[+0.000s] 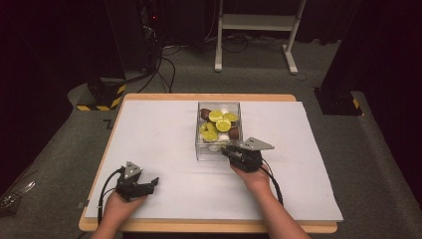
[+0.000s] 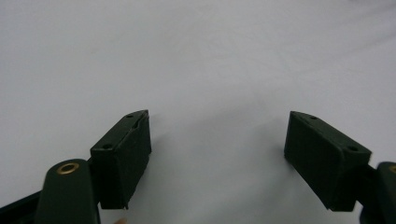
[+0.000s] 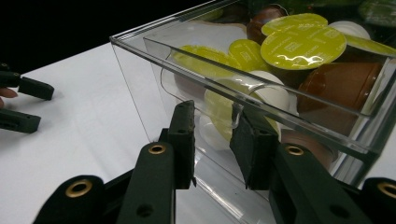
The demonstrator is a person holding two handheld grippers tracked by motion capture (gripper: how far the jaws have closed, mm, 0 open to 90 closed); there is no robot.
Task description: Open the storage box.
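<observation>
A clear plastic box stands at the table's middle, filled with several coffee capsules: lime-green-lidded ones and brown ones. My right gripper is at the box's near wall. In the right gripper view its jaws straddle that clear wall, one outside and one inside, with a gap still showing beside the wall. Behind it sit a green lid, a brown capsule and a white one. My left gripper rests open near the front left, its jaws wide over bare white surface.
A white sheet covers the wooden table. The left gripper shows at the left edge of the right gripper view. Beyond the table are grey carpet, a white frame's legs and yellow-striped black bases.
</observation>
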